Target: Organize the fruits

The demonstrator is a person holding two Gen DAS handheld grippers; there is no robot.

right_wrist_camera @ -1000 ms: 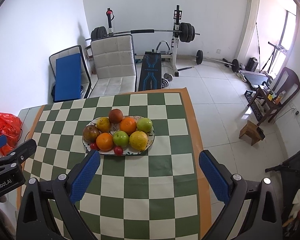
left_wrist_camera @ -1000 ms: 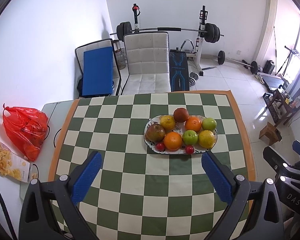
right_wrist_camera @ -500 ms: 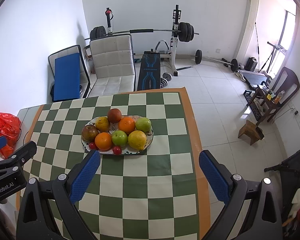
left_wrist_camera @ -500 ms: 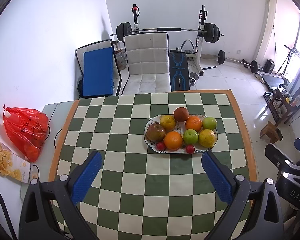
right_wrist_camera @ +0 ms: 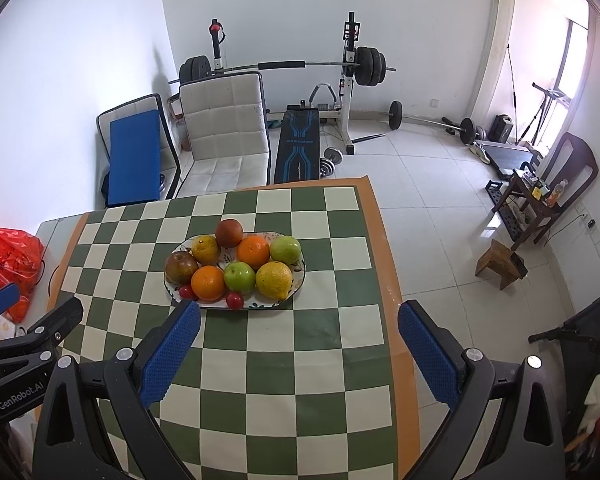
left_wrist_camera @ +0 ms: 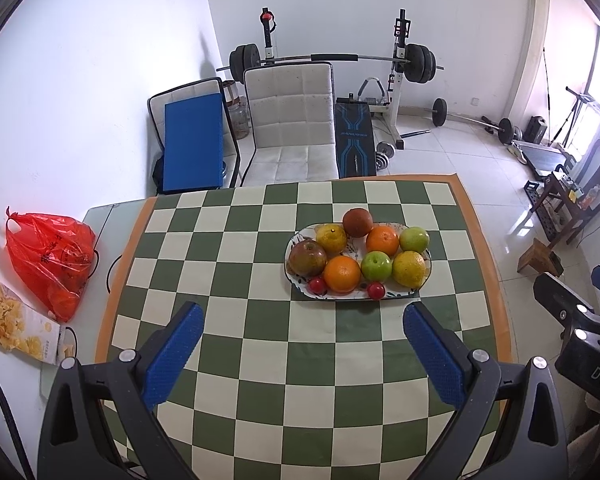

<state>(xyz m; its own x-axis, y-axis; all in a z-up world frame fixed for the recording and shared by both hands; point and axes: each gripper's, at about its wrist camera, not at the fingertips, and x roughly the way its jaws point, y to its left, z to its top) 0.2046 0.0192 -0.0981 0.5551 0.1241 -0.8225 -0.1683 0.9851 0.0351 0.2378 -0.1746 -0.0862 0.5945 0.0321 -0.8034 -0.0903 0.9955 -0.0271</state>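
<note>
Home gym room: barbell rack (left_wrist_camera: 332, 58), dining table (left_wrist_camera: 260, 240).

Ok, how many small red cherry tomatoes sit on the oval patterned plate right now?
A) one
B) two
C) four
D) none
B: two small red cherry tomatoes lie at the near rim of the oval patterned plate, one left of the front orange and one right of it.

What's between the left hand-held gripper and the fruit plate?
Only bare checkered tablecloth lies between the open left hand-held gripper and the plate; the left wrist view shows it.
</note>
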